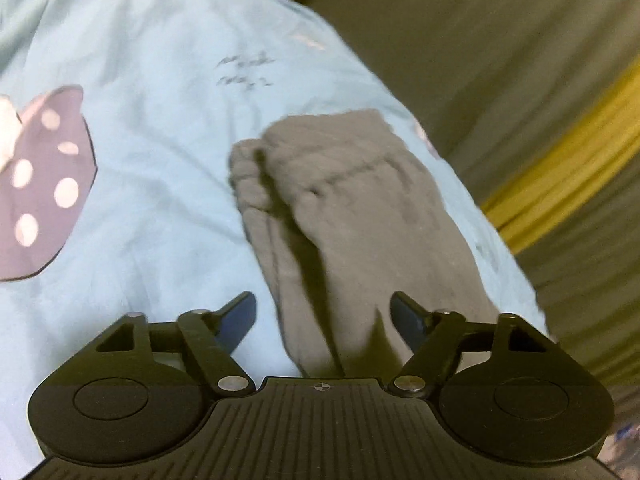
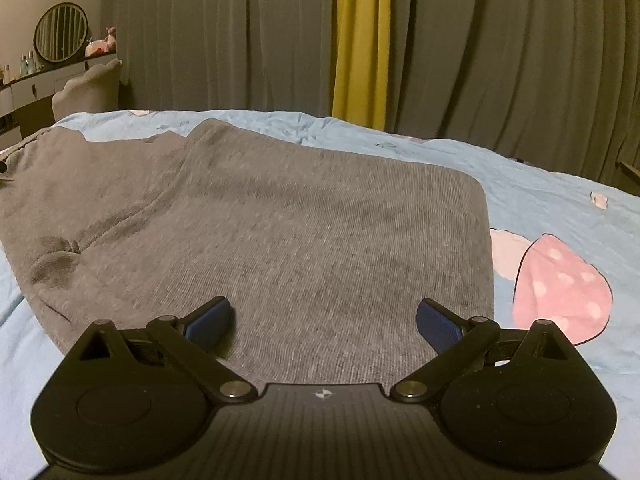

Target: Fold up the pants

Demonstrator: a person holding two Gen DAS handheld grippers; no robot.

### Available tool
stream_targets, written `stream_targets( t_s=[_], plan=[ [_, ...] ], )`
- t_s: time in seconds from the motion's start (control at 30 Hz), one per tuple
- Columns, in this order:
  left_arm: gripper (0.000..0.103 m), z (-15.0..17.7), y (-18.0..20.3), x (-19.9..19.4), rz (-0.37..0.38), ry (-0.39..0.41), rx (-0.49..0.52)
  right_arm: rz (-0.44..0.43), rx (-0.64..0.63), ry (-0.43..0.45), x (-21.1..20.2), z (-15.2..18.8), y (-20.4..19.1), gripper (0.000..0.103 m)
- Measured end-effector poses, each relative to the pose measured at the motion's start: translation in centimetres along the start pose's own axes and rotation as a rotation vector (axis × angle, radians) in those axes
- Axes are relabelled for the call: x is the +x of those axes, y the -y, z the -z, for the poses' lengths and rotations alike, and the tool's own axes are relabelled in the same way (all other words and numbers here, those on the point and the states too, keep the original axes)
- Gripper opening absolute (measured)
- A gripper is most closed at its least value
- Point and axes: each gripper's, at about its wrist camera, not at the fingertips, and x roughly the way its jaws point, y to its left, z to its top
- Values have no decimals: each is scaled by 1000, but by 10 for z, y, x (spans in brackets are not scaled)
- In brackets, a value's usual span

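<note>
On your right, the pants [image 2: 280,240] cover the bed [image 2: 560,208] straight ahead, with bare sheet beside them toward the curtains [image 2: 500,60]. On your left, open sheet [image 1: 152,140] lies beside the bunched pants [image 1: 352,208]. Both the left tongs [image 1: 323,316] and right tongs [image 2: 324,322] stand wide apart above the fabric.

Dim, warm indoor light is washing both views, and fisheye bending is curving the edges. Motion blur is smearing the pants [image 1: 340,208] ahead of the left gripper [image 1: 323,316], where a dark shadow is falling.
</note>
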Motion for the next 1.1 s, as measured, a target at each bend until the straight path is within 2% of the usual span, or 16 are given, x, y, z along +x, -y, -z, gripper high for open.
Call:
stream_targets(
  t_s=[0.13,0.27,0.37,0.5,0.57,0.6,0.63,0.73,0.9,1.1],
  plan=[
    [75,-16,-4,14,23,-3,-7,1,4,15,1,1,0,99],
    [69,-31,-4,31,22,-26,6,3,11,26,2,2,0,99],
    [70,-36,-8,48,29,-44,3,4,13,31,4,2,-1,99],
    [72,-40,-5,59,-2,-43,-17,4,14,34,4,3,-1,99],
    [58,-41,1,63,-39,-35,-7,3,16,34,4,3,-1,99],
    [48,-40,3,60,-46,-27,3,3,17,33,4,2,-1,99],
    [37,-38,5,56,-41,-17,14,2,18,31,4,2,-1,99],
    [25,-39,15,40,-19,26,57,2,21,31,4,1,-1,99],
    [22,-31,62,0,-7,168,259,-5,50,10,6,-1,0,99],
    [21,-4,122,-52,92,303,440,-8,62,-22,8,-5,0,99]
  ],
)
